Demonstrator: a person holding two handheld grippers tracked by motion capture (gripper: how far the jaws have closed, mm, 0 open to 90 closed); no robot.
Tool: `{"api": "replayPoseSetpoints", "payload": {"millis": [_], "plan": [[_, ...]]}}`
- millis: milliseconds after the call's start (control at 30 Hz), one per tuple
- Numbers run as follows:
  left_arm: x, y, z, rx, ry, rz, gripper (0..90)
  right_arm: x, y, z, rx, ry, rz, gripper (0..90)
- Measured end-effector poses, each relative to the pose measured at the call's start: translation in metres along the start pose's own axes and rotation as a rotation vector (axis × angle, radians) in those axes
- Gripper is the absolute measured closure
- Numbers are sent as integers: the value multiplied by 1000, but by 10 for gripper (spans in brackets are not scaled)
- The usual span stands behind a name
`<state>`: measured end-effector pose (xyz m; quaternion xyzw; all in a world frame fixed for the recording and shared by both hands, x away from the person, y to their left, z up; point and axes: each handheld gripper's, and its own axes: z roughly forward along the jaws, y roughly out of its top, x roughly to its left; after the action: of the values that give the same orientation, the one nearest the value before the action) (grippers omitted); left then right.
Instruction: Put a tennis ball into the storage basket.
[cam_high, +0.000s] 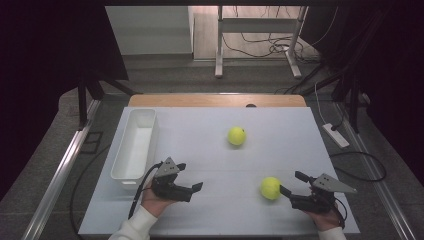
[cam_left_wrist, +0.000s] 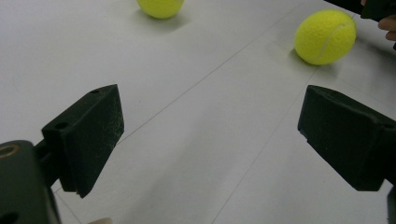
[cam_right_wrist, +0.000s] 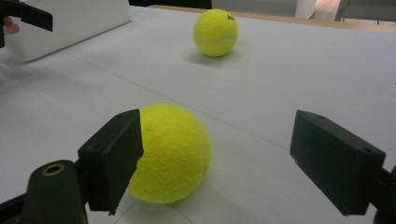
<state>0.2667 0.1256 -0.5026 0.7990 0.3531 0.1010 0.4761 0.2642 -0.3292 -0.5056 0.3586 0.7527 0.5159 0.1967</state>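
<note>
While both tools sit low at the bottom of the high view, the right hand-held gripper (cam_high: 291, 182) at the lower right has its jaws spread wide, pointing left toward the near tennis ball (cam_high: 270, 188), which rests on the white table (cam_high: 280, 130) just beside the jaw tips. Seen from the right gripper view, that near tennis ball (cam_right_wrist: 170, 154) lies at the lower middle of the frame, against or just behind the left-hand jaw and well clear of the other jaw, so nothing is clamped. At the lower left of the high view, the left hand-held gripper (cam_high: 189, 175) is held in a hand with a white sleeve; its jaws also stand wide apart, with bare table between them in the left gripper view. Farther up, near the middle of the high view, a second tennis ball (cam_high: 237, 135) lies alone on the table. Along the left edge of the table stands a long white bin (cam_high: 124, 165), its near end just beside the left tool.
</note>
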Motion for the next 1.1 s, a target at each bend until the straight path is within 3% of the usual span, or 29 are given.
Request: {"api": "replayPoseSetpoints", "payload": {"millis": [1100], "plan": [[2,25,30,14,-2,13,82,-1,0,0,1,1,2,168]]}}
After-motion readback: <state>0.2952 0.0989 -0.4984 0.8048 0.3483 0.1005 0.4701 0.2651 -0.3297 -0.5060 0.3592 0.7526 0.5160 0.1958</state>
